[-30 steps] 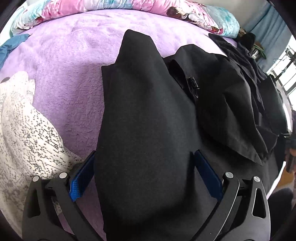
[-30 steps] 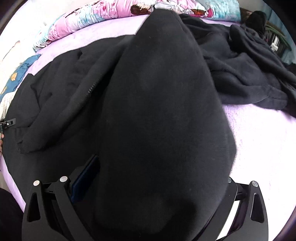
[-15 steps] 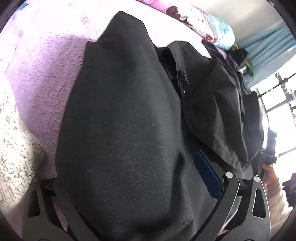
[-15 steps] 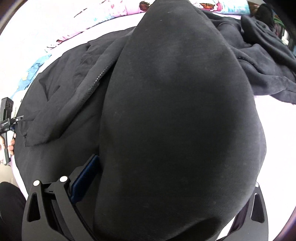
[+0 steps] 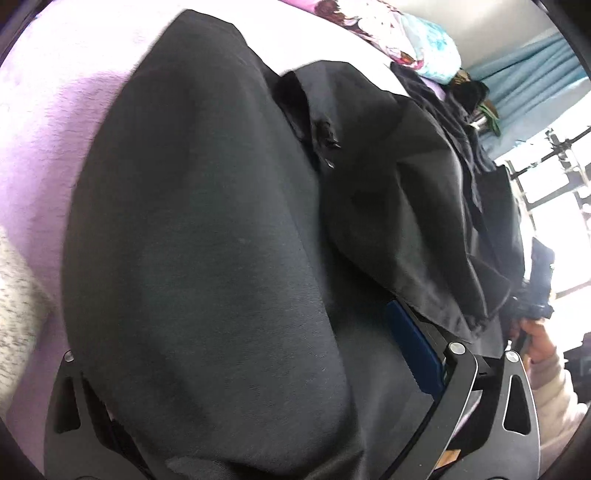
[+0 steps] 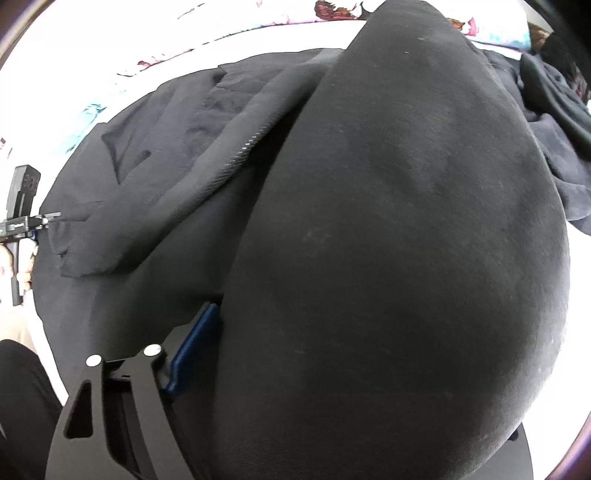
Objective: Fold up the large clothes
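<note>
A black zip-up jacket (image 5: 388,192) lies spread on a purple bedspread (image 5: 48,140). A thick fold of its cloth (image 5: 207,240) bulges up between the wide jaws of my left gripper (image 5: 240,314); only the right blue pad (image 5: 410,350) shows, the other finger is buried. In the right wrist view another fat roll of the jacket (image 6: 399,240) fills my right gripper (image 6: 369,314), whose jaws are closing; the left blue pad (image 6: 195,343) lies against the roll and the right finger is hidden. The jacket's zip edge (image 6: 236,155) runs to the left.
A speckled grey-white garment (image 5: 14,314) lies at the left. Floral bedding (image 5: 406,33) lines the far edge, with a blue curtain (image 5: 535,62) behind. More dark clothes (image 6: 554,129) are heaped at the right. The person's hand (image 5: 539,339) holds the other gripper.
Both views tilted and the black folds now swell larger, covering more of each gripper. The right gripper's left finger has come inward against the roll. The left jaws stand as wide as before.
</note>
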Demonstrator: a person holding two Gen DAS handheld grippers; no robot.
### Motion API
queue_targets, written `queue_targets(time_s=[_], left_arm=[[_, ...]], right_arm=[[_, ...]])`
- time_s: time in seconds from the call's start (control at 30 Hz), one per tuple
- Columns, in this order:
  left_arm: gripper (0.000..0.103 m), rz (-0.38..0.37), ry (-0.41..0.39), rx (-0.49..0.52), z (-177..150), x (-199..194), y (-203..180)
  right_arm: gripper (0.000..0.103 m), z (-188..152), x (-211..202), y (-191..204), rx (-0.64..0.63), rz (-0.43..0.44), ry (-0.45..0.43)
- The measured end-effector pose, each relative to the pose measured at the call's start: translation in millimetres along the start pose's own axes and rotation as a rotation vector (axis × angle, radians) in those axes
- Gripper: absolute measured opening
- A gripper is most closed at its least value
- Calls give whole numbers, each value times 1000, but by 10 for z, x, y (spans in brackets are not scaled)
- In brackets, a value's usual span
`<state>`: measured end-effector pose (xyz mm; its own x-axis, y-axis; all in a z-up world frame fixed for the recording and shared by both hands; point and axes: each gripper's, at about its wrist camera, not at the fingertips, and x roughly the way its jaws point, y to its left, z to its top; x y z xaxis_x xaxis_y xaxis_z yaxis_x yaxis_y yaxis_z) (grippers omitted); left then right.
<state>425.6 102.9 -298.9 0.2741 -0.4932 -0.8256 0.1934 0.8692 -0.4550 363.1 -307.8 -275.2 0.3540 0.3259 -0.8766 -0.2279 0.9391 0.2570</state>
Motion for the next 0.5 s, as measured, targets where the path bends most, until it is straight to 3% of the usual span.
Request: queue_targets(time_s=[0.13,0.2,0.27,0.3,0.4,0.43,0.5], left_arm=[[96,-45,8,-20,25,46,-7],[95,-119,-3,-29,26,15,-23],[92,-137,-5,-25,41,5,-59],[89,-135,0,-24,41,11,-61],[76,-132,-3,-55,35,26,6],[61,-115,-4,-59,36,27,1],[45,-67,1,-62,8,10,59]], right_arm=[[72,68,6,-24,47,82,-7],[60,85,-27,-47,59,104,-16],[35,86,-80,-81,95,158,-30],[32,92,-98,-107,110,179,-34],[23,98,-90,-140,134,228,-28],[20,107,-115,-135,121,219,-34],[16,138,-123,-90,109,230,-39]])
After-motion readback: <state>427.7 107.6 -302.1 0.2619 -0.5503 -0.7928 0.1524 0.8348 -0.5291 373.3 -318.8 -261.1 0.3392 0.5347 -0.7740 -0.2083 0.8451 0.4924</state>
